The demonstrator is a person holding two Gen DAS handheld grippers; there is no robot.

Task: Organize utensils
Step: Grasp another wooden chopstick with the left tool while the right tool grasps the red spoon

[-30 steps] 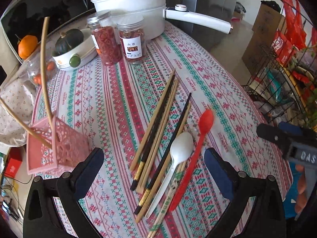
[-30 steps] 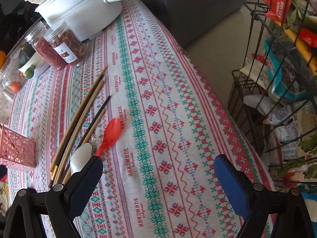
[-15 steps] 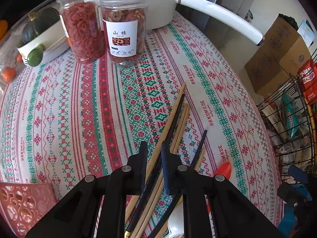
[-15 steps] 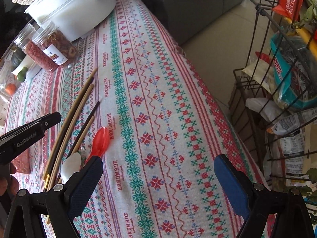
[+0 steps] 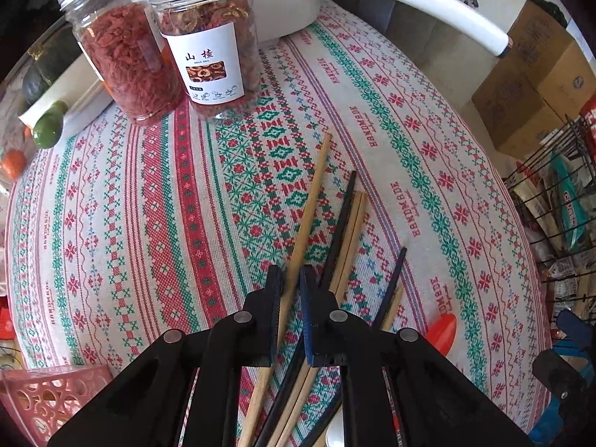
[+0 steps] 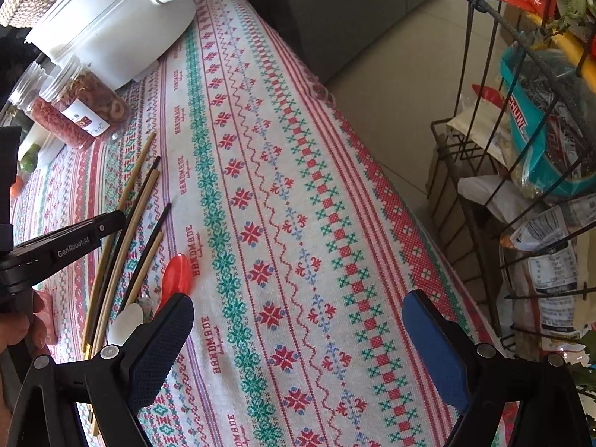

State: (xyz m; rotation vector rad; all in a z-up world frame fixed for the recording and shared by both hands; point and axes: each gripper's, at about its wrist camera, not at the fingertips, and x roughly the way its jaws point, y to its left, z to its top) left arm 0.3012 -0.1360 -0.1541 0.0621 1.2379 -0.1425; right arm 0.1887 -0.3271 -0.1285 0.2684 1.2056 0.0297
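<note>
Several wooden and black chopsticks lie in a loose bundle on the patterned tablecloth. My left gripper (image 5: 289, 279) is shut on one long light wooden chopstick (image 5: 311, 197), which runs between the two fingers and points toward the jars. A black chopstick (image 5: 341, 227) and two more wooden ones lie just right of it. A red spoon (image 6: 175, 272) and a white spoon (image 6: 126, 322) lie beside the bundle. My right gripper (image 6: 298, 316) is open and empty, over the cloth to the right of the utensils. The left gripper also shows in the right wrist view (image 6: 111, 221).
A pink perforated basket (image 5: 44, 398) sits at the lower left. Two jars of dried fruit (image 5: 208, 37) and a white pot with a long handle (image 6: 111, 22) stand at the far side. A wire rack of packets (image 6: 540, 130) stands off the table's right edge.
My left gripper moved forward and down over the chopstick bundle, then closed from wide open onto one wooden chopstick. My right gripper stayed open and drifted slightly.
</note>
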